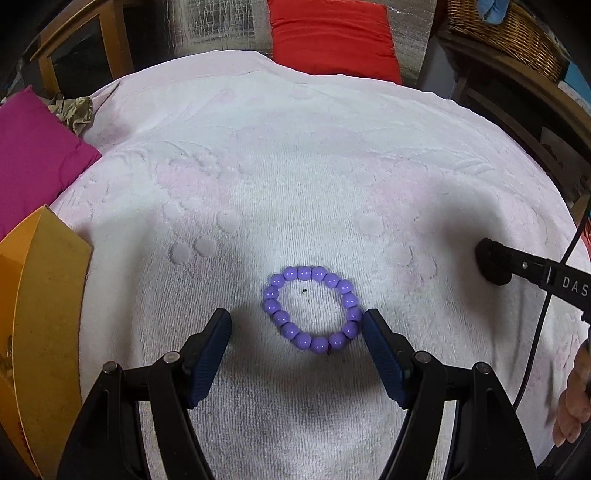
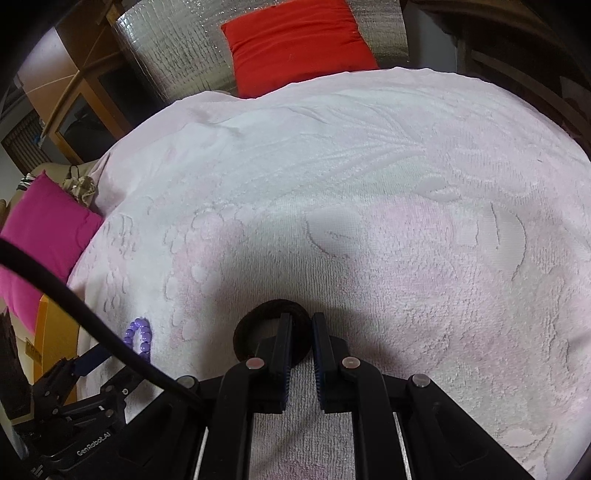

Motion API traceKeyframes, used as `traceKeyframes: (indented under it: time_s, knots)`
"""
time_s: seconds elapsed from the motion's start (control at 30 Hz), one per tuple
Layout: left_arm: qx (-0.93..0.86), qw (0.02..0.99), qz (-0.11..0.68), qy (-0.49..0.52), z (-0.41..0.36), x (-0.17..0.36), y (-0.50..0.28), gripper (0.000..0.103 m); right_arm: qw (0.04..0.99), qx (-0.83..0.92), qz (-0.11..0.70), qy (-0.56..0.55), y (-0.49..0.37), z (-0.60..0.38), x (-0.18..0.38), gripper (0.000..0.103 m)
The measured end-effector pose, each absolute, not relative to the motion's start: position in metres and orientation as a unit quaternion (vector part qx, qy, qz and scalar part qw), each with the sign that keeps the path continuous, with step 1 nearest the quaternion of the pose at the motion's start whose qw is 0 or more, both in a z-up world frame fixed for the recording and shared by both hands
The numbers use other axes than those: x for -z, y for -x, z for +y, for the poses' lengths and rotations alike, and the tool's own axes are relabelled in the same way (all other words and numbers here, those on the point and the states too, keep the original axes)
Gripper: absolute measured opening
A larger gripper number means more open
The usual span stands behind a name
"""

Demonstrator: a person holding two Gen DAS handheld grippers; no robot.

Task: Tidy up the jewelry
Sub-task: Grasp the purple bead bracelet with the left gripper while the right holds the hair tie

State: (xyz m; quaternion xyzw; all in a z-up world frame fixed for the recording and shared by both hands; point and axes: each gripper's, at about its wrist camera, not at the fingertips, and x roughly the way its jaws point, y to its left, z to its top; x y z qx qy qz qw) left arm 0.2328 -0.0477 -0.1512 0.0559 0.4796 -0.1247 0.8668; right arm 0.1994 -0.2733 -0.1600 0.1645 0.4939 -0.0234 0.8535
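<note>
left claw [image 1: 297,325] is spread wide with the purple bead bracelet [image 1: 312,312] lying flat between its tips on the white towel [image 1: 295,166]. beads look hard, light and slick, so pinch across one side of the ring. right claw [image 2: 300,328] is nearly closed, one finger through a soft black hair tie [image 2: 245,332]. orange box [image 1: 44,295] sits just left; loads of open towel ahead, red cushion [image 1: 332,33] past its far edge.

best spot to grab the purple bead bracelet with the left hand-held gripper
Pinch one side of the purple bead bracelet, probably its right arc, coming from above. It lies flat as an open ring on the towel, wide between the left hand-held gripper fingers.
</note>
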Motion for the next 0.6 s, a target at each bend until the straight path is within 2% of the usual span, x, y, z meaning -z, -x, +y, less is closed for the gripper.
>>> traceKeyframes:
  time_s: [0.17,0.2,0.33,0.37,0.5,0.6]
  knots:
    - [0.126,0.870,0.474,-0.056,-0.051,0.152,-0.234,0.074,0.855,0.023,0.492,-0.164,-0.198,-0.274,0.161,0.013]
    - [0.128,0.870,0.473,-0.055,-0.052,0.152,-0.233,0.071,0.855,0.023,0.492,-0.164,-0.198,-0.273,0.161,0.013]
    - [0.142,0.867,0.477,-0.041,-0.056,0.151,-0.229,0.055,0.855,0.024,0.492,-0.164,-0.199,-0.273,0.161,0.013]
    - [0.144,0.867,0.476,-0.041,-0.057,0.150,-0.228,0.053,0.855,0.025,0.491,-0.163,-0.198,-0.273,0.161,0.013]
    - [0.152,0.867,0.473,-0.045,-0.063,0.150,-0.226,0.033,0.856,0.026,0.490,-0.161,-0.198,-0.272,0.160,0.014]
    - [0.154,0.868,0.469,-0.049,-0.066,0.149,-0.226,0.023,0.857,0.027,0.489,-0.160,-0.198,-0.272,0.161,0.014]
